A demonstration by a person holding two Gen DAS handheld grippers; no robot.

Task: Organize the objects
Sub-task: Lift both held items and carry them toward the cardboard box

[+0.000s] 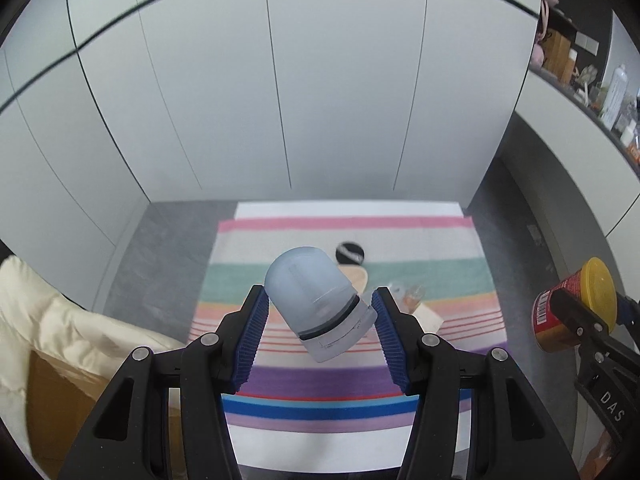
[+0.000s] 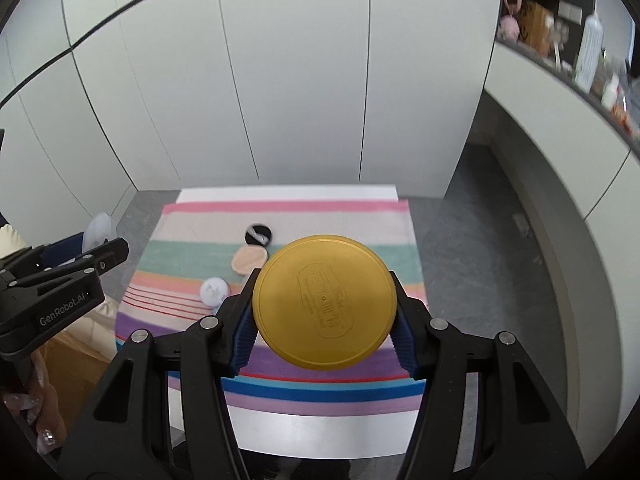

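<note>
Above the striped towel (image 1: 440, 276) on the table, my left hand-held gripper (image 1: 320, 312) clamps the tilted pale blue bottle (image 1: 316, 300) and my right hand-held gripper (image 2: 324, 308) the yellow-lidded can (image 2: 324, 306), so I fear the crooked bottle may slip out.

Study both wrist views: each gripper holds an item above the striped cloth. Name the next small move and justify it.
Probably carry both items sideways off the striped cloth. The left gripper grips a frosted blue bottle and the right gripper a yellow-lidded can, both clear of the table, with no container visible below.
</note>
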